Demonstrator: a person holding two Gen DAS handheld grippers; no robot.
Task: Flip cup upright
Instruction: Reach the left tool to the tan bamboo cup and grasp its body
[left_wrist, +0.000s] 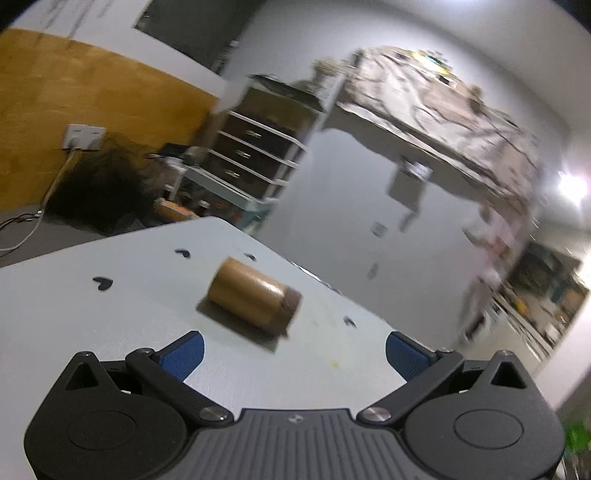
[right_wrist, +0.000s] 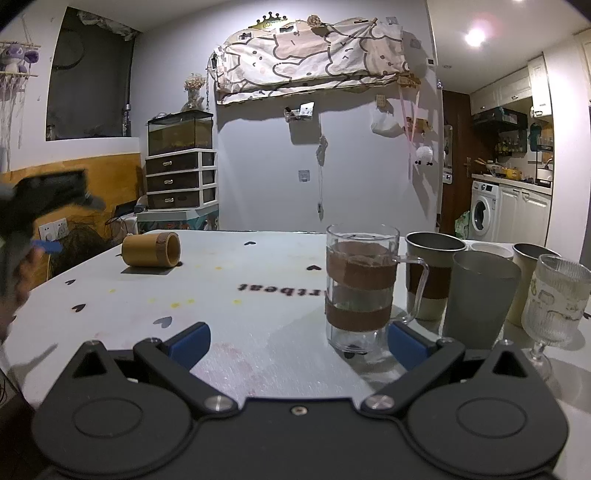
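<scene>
A tan bamboo cup (left_wrist: 253, 298) lies on its side on the white table (left_wrist: 110, 332), with a brown band at its mouth end. My left gripper (left_wrist: 294, 352) is open and empty, a short way in front of the cup. In the right wrist view the same cup (right_wrist: 151, 249) lies at the far left of the table with its mouth facing right. My right gripper (right_wrist: 298, 345) is open and empty, low over the near table edge. The left gripper shows blurred at the left edge of that view (right_wrist: 44, 210).
A glass mug (right_wrist: 360, 288) with brown bands stands just ahead of my right gripper's right finger. Behind it are two metal cups (right_wrist: 432, 273), (right_wrist: 476, 299), a cream cup (right_wrist: 528, 258) and a ribbed stemmed glass (right_wrist: 554, 302). The table's far edge is just past the bamboo cup.
</scene>
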